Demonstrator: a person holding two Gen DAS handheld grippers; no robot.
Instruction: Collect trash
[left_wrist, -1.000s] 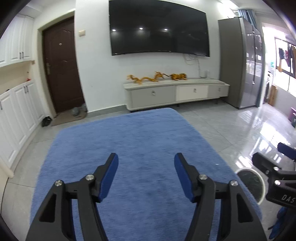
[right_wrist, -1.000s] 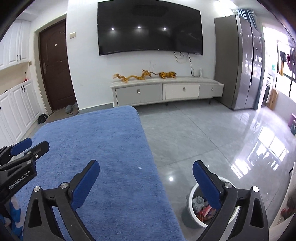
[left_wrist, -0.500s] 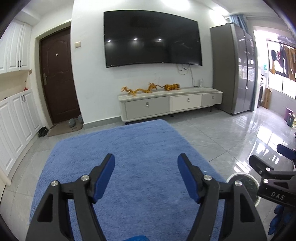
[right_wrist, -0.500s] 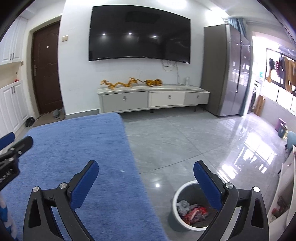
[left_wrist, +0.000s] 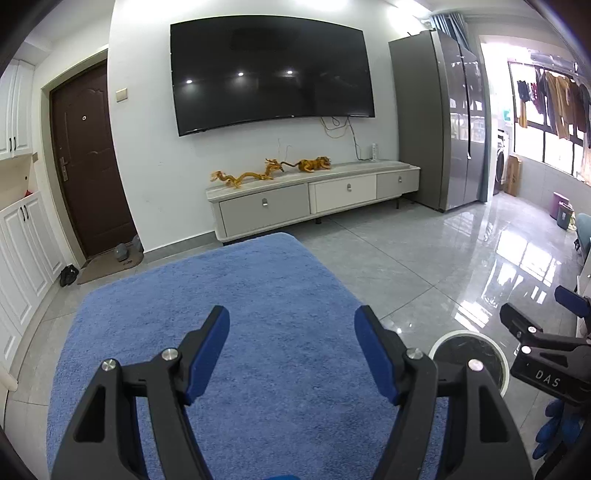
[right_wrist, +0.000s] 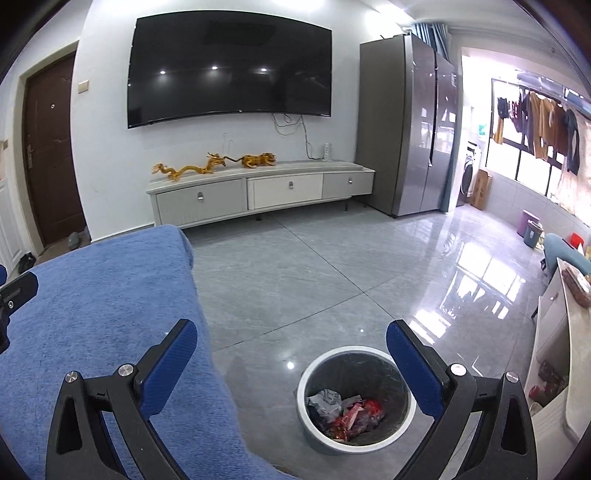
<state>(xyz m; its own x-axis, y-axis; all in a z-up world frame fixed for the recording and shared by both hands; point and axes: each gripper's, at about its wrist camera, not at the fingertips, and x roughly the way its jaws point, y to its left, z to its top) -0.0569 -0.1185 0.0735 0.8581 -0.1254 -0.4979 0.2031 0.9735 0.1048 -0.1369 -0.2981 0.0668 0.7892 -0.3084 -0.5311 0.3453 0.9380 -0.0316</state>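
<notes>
The left gripper (left_wrist: 291, 339) has its jaws wide apart with nothing between them. It is above a worktop covered in a fuzzy blue cloth (left_wrist: 229, 295). The right gripper (right_wrist: 291, 350) also has its jaws wide apart and holds nothing. It is above the right edge of the blue cloth and the floor beside it.

On the floor just beside the worktop stands a round bin (right_wrist: 356, 398) with a white rim and a dark bag inside. The trash (right_wrist: 347, 413) lies at the bottom of the bin: grey crumpled bits and red wrappers.

The floor (right_wrist: 332, 273) is made of shiny grey tiles. Far back, a long low cabinet (right_wrist: 258, 192) stands against the white wall, with gold dragon figures (right_wrist: 214, 164) on top. A big black TV (right_wrist: 229, 66) hangs above it. A tall grey fridge (right_wrist: 406, 125) is on the right, and a brown door (left_wrist: 88, 166) is on the left.
</notes>
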